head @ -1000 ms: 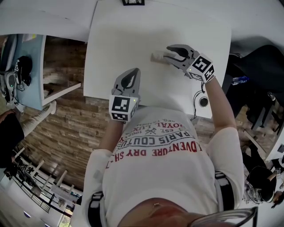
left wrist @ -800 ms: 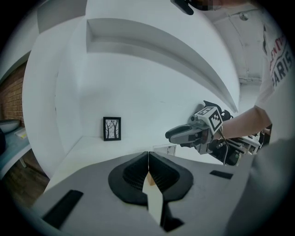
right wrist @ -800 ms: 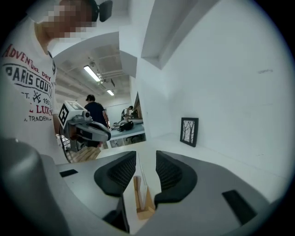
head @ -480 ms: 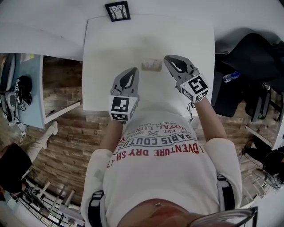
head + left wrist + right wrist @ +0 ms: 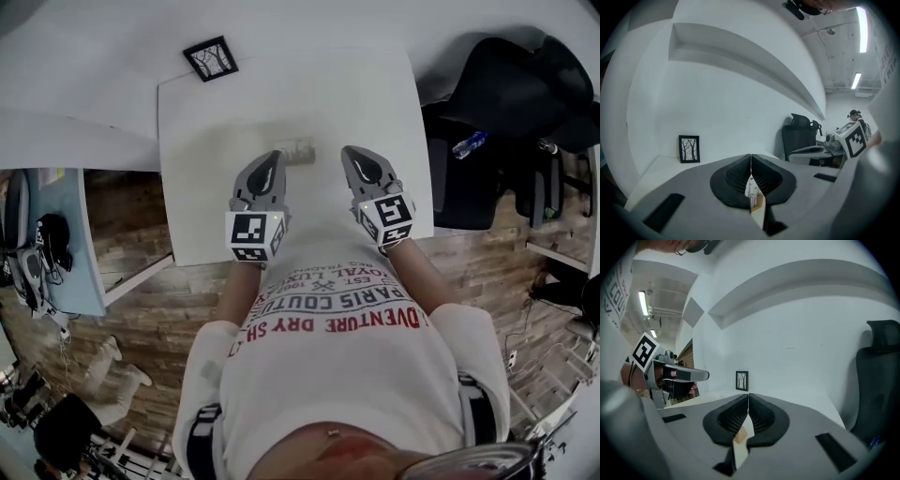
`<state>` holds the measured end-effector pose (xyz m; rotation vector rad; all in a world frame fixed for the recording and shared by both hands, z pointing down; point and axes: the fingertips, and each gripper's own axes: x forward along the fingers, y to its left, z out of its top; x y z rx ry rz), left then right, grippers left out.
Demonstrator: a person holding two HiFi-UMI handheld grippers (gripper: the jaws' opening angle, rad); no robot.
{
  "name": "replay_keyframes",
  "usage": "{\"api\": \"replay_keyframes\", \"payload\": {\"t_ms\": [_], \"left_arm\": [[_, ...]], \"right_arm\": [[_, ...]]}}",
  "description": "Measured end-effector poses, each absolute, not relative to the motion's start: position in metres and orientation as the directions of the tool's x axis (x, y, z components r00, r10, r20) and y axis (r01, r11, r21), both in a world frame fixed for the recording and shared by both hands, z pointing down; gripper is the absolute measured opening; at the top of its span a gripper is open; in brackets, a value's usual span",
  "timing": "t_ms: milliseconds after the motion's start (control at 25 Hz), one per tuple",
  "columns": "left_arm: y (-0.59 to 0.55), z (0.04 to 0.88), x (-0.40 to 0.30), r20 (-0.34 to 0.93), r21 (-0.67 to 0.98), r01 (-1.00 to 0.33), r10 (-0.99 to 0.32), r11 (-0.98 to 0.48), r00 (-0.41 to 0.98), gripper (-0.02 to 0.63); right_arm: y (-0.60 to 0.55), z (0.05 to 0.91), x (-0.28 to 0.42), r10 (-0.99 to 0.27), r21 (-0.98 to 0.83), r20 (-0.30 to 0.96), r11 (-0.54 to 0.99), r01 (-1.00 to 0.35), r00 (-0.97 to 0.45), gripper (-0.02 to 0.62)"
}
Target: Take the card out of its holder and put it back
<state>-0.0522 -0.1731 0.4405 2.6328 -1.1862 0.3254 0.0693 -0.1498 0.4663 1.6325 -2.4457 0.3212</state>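
On the white table (image 5: 197,187) a small card stands in its wooden holder (image 5: 298,150). It sits just past the tips of both grippers, closer to the left one. My left gripper (image 5: 272,159) rests on the table, shut and holding nothing. In the left gripper view the tree-printed card (image 5: 751,190) and holder (image 5: 758,202) show through the gap under the closed jaws (image 5: 751,164). My right gripper (image 5: 350,153) lies level with the left. Its jaws are closing and meet at the tips (image 5: 748,404) with nothing between them. The wooden holder (image 5: 739,436) shows beyond.
A small black-framed tree picture (image 5: 210,58) stands at the table's far left corner, against the white wall. A black office chair (image 5: 506,84) and a water bottle (image 5: 466,144) are off the table's right side. The table's front edge is just behind both grippers.
The right gripper has left the card holder, drawn back toward the person and shut its jaws. The left gripper has stayed shut on the table. The head view has shifted.
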Motion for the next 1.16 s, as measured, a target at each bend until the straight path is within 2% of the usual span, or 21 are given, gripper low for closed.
{"api": "replay_keyframes", "payload": {"t_ms": [320, 1160], "left_arm": [[-0.168, 0.445, -0.045, 0.315, 0.116, -0.743, -0.685, -0.659, 0.657, 0.025], [-0.172, 0.45, -0.054, 0.324, 0.117, -0.768, -0.707, -0.629, 0.628, 0.025]], "right_arm": [[-0.148, 0.471, 0.079, -0.89, -0.108, 0.298, 0.328, -0.939, -0.345, 0.025], [-0.152, 0.48, 0.055, -0.849, -0.114, 0.317, 0.409, -0.906, -0.423, 0.025]]}}
